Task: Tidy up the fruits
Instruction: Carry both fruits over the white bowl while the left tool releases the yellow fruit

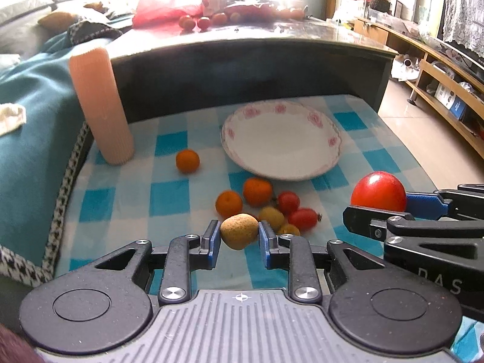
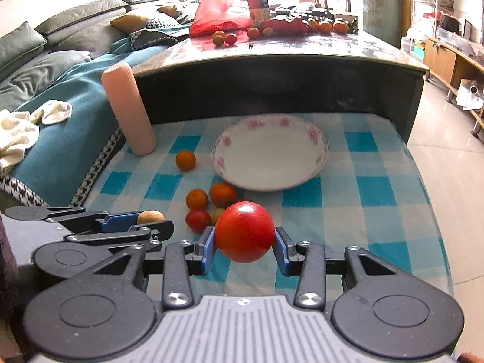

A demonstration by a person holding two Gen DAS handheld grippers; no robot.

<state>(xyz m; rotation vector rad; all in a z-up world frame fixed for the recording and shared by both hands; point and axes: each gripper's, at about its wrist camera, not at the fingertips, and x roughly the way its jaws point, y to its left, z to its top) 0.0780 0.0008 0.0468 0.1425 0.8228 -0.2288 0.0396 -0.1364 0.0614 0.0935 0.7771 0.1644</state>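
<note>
My left gripper (image 1: pixel 239 232) is shut on a small brown rough-skinned fruit (image 1: pixel 239 231), held above the checked cloth. My right gripper (image 2: pixel 245 236) is shut on a large red tomato (image 2: pixel 244 231), also lifted; from the left wrist view that tomato (image 1: pixel 378 192) shows at the right edge. A white plate (image 1: pixel 281 146) with pink flowers sits empty beyond both grippers. On the cloth lie three oranges (image 1: pixel 257 191), two small red tomatoes (image 1: pixel 303 218) and small yellow fruits (image 1: pixel 271 217). In the right wrist view the left gripper (image 2: pixel 145 222) appears at the left with the brown fruit (image 2: pixel 150 216).
A ribbed pink cylinder (image 1: pixel 99 106) stands at the cloth's back left. A dark table edge (image 1: pixel 251 51) rises behind the plate, with more fruit and a red bag on top. A teal-covered sofa (image 1: pixel 33 115) borders the left; tiled floor lies to the right.
</note>
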